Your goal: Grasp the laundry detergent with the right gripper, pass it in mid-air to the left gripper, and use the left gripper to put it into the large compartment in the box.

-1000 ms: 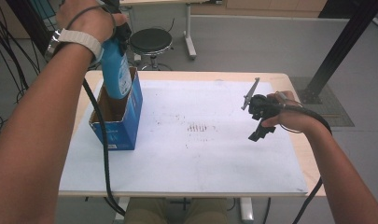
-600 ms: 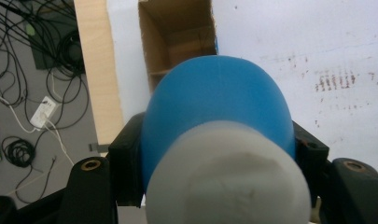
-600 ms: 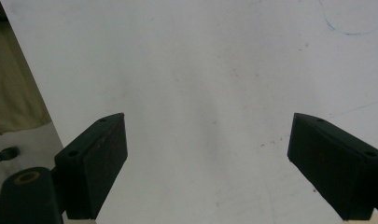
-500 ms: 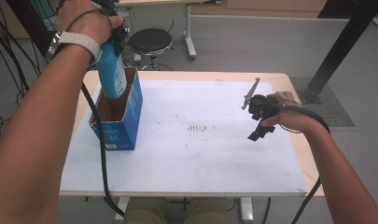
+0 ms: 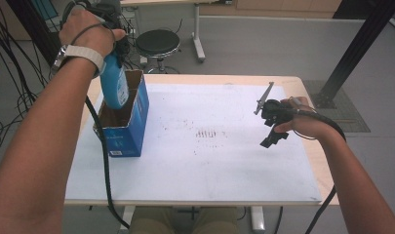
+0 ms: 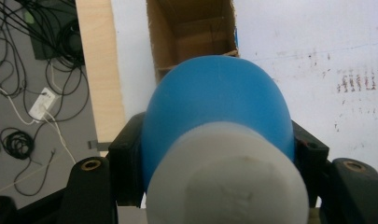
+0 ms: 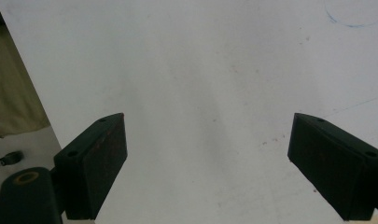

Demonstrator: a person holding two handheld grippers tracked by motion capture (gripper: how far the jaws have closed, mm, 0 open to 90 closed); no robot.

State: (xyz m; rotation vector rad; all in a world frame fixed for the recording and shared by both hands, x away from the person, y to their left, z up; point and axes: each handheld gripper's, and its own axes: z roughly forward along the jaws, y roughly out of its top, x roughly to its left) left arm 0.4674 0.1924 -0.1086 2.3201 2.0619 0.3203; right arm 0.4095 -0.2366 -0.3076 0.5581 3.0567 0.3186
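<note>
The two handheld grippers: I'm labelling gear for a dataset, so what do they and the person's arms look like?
Both are black. The right gripper has two flat, blocky jaws with brass-coloured screw holes behind them, and a grey three-cornered plate on top. A thick black cable trails from the left gripper, another from the right. The arms are bare, with no sleeves; a watch on a white strap sits on the left wrist.

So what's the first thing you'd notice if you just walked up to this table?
The bright blue bottle, gripped by the left gripper and hanging partly inside the open blue box at the table's left side. Then the right gripper, off to the right, hovering over the white table with its fingers wide apart and nothing between them.
</note>
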